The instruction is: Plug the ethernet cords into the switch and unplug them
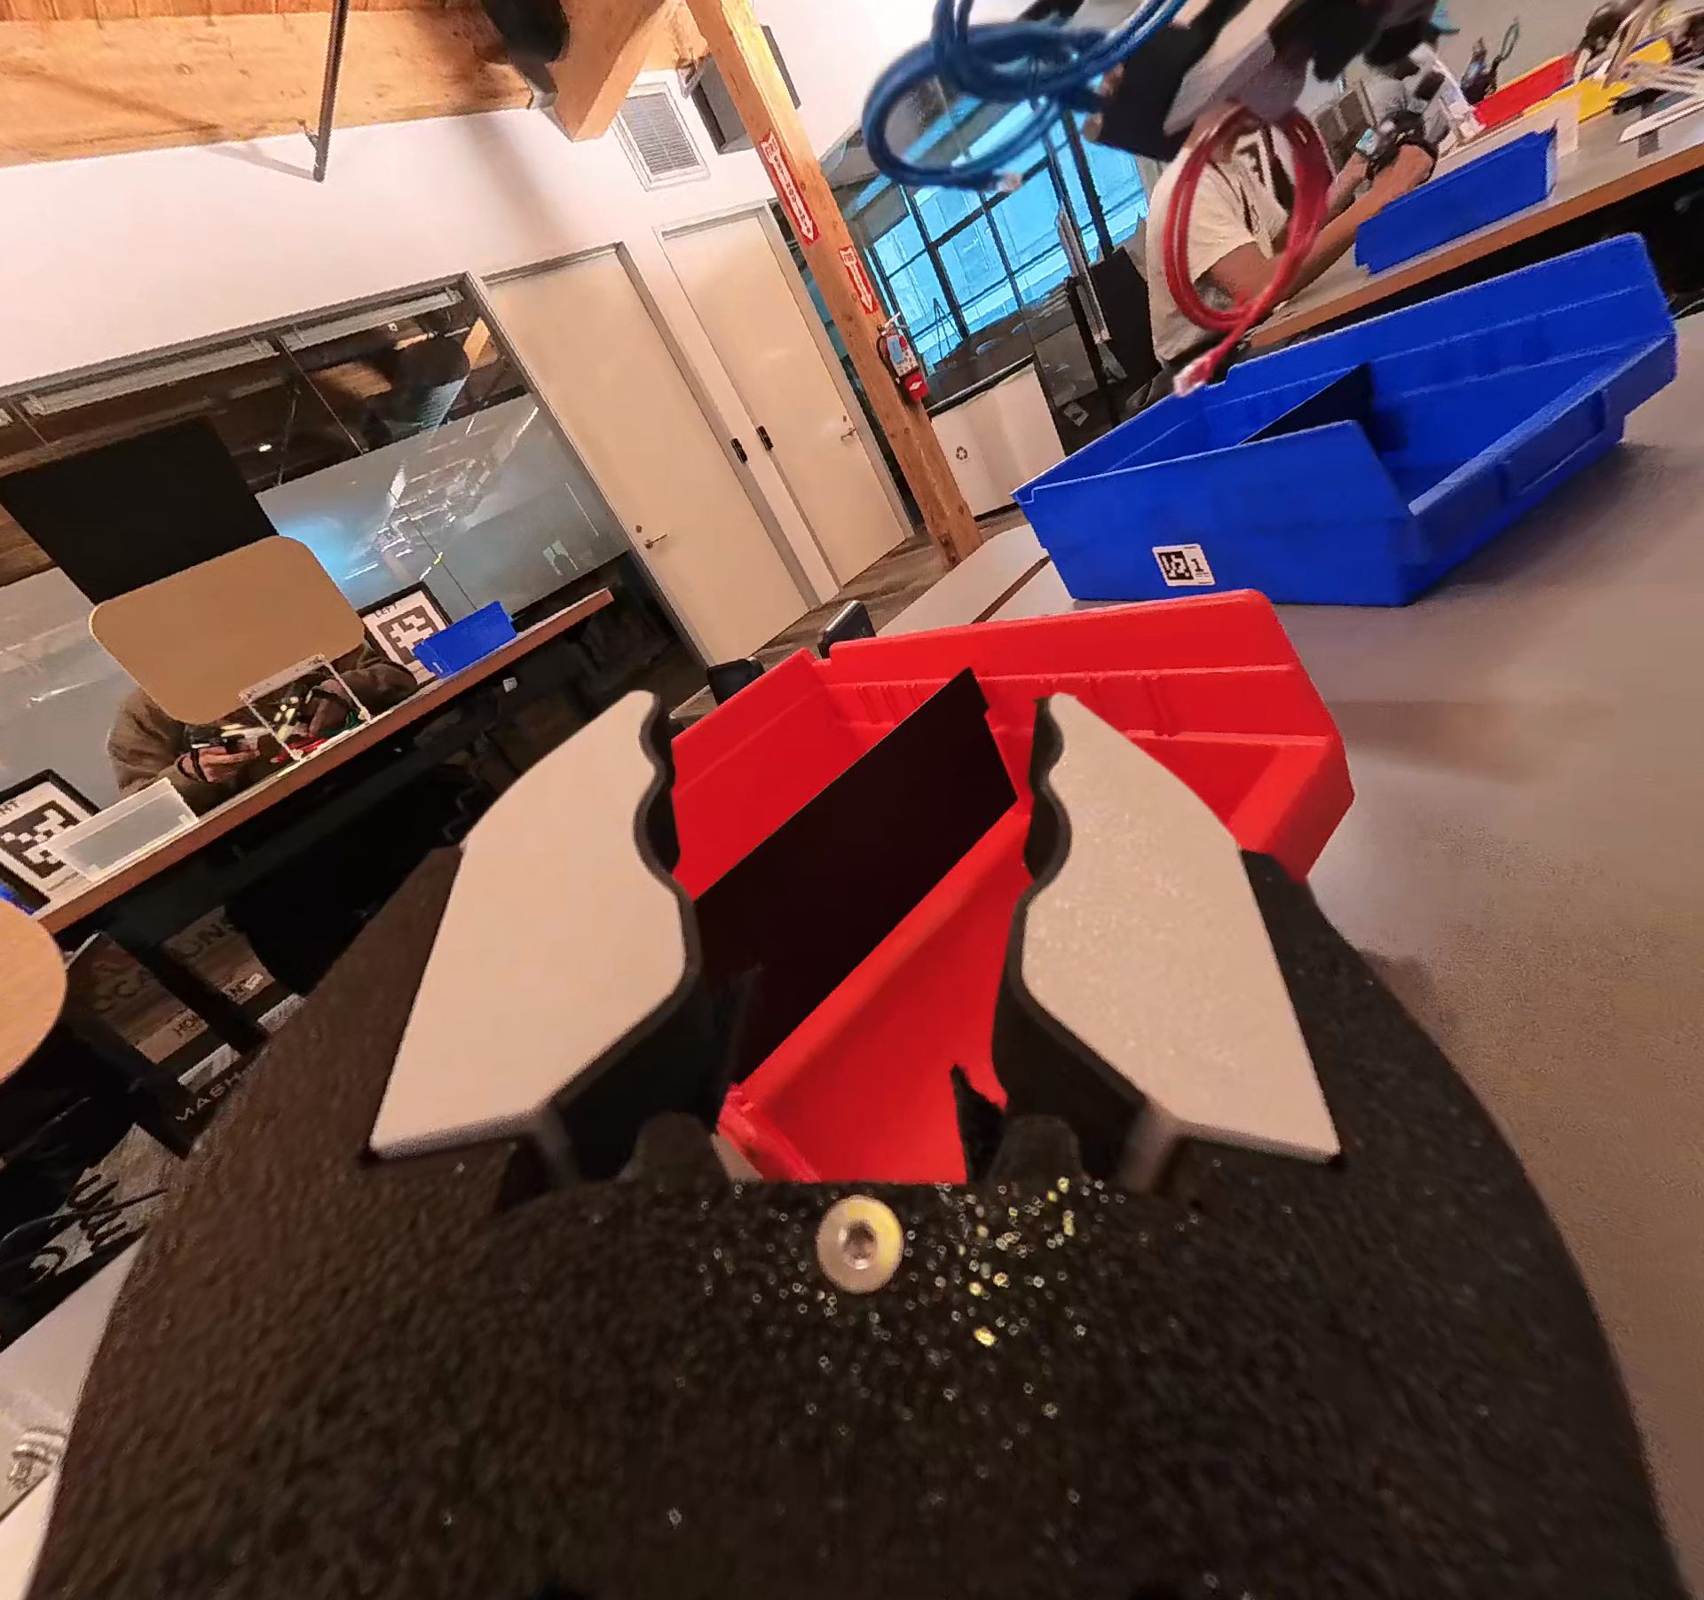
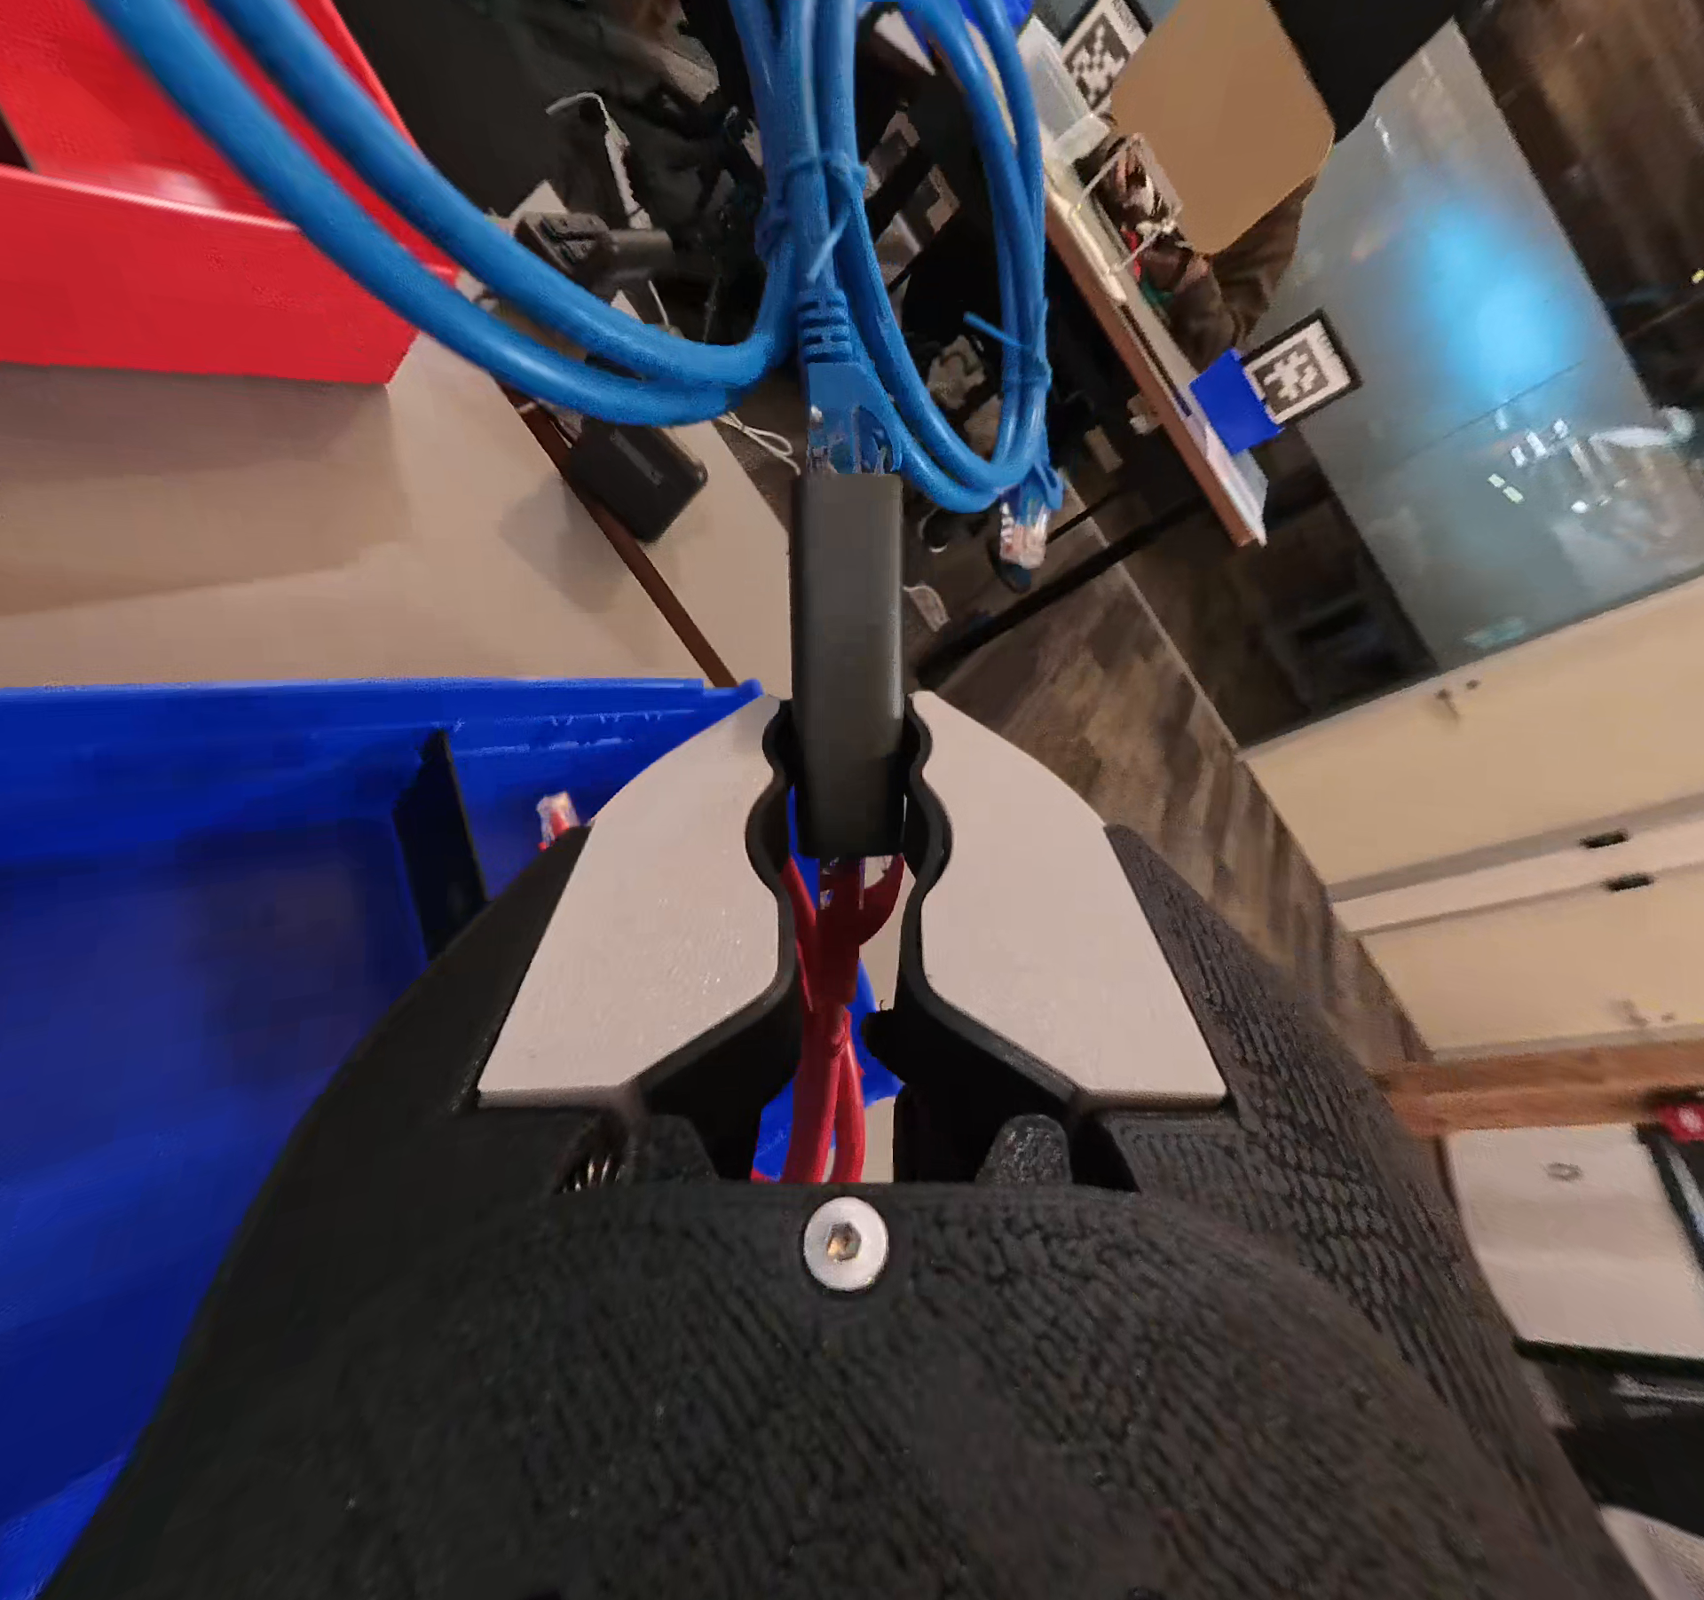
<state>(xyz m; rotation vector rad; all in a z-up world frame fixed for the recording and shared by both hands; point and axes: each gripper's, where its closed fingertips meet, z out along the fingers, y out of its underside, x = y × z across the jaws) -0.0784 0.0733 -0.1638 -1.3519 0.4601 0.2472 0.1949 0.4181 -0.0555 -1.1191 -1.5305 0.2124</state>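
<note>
The left gripper [image 1: 848, 818] has its fingers [image 1: 553, 901] spread wide apart and holds nothing. It hovers low over a red bin [image 1: 1153, 707] that sits on a grey surface [image 1: 1521, 910]. A black divider [image 1: 857, 846] stands upright inside the red bin, running lengthwise, and shows in the gap between the fingers.

Beyond the red bin, on the same surface, sits a blue bin [image 1: 1291, 532] with its own black divider [image 1: 1328, 412] inside and a small white sticker on its near wall.

The right gripper [image 2: 844, 781] is raised in the air above the blue bin. Its fingers [image 2: 664, 892] are closed on a small black block [image 2: 846, 661], a connector piece that sticks out past the fingertips. A coiled blue cable [image 2: 885, 283], bundled with ties, is plugged into the far end of the block and loops outward from it. A red cable [image 2: 834, 984] comes out of the near end of the block and runs back between the fingers. In the left wrist view the red cable [image 1: 1236, 219] hangs down in a loop under the right gripper [image 1: 1226, 53], its clear plug dangling just above the far rim of the blue bin, while the blue cable [image 1: 1005, 71] loops to the side.

In the background, a person sits at another table, with a blurred patch laid over the head.
</note>
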